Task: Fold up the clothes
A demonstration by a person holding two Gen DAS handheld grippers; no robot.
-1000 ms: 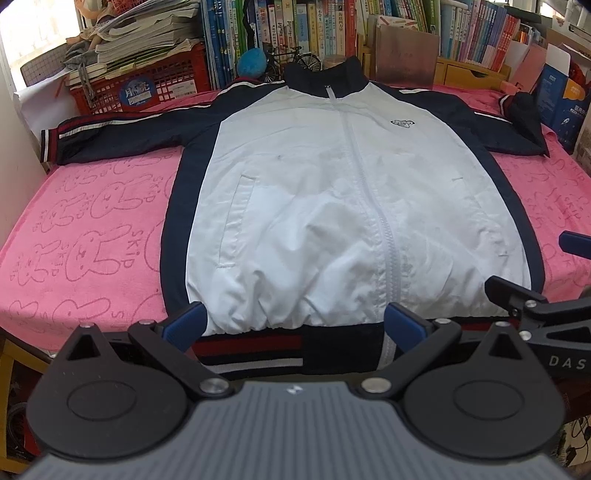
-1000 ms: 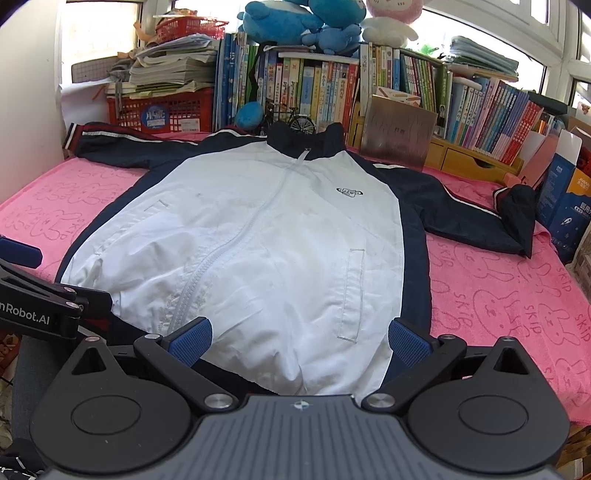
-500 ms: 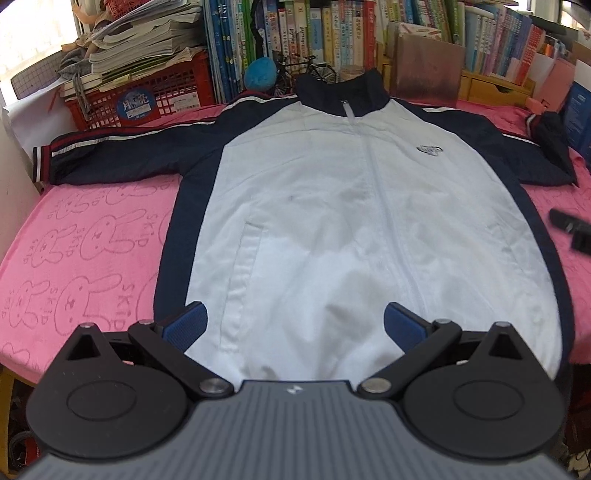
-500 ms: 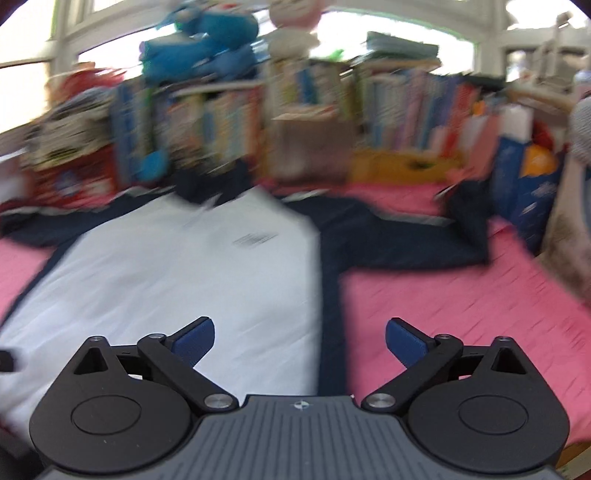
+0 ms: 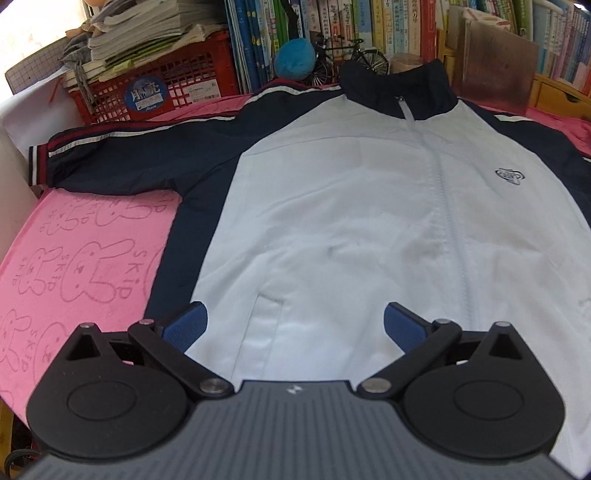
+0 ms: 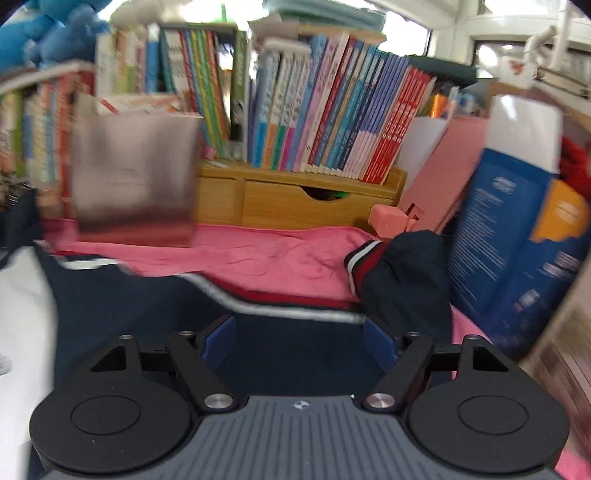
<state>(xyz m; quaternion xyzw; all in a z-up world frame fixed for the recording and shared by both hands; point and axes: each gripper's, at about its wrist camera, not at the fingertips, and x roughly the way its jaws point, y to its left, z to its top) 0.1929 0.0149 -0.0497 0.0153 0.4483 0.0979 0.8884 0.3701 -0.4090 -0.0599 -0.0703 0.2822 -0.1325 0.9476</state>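
A white and navy zip jacket point(image 5: 369, 206) lies flat, front up, on a pink rabbit-print towel point(image 5: 74, 258). Its left sleeve point(image 5: 122, 162) stretches out to a striped cuff. My left gripper point(image 5: 293, 325) is open and empty, low over the jacket's left pocket area. In the right wrist view the jacket's navy right sleeve point(image 6: 288, 332) runs to a bunched striped cuff point(image 6: 399, 273). My right gripper point(image 6: 301, 338) is open and empty, close over that sleeve. This view is blurred.
A red crate point(image 5: 159, 88) with stacked papers, upright books point(image 5: 388, 26) and a toy bicycle point(image 5: 347, 62) line the back. A wooden drawer box point(image 6: 303, 195), a pink box point(image 6: 436, 184) and a blue carton point(image 6: 517, 236) stand beyond the right sleeve.
Both grippers moved forward from the hem. The left advanced over the jacket's left side. The right swung right and forward, ending low over the right sleeve.
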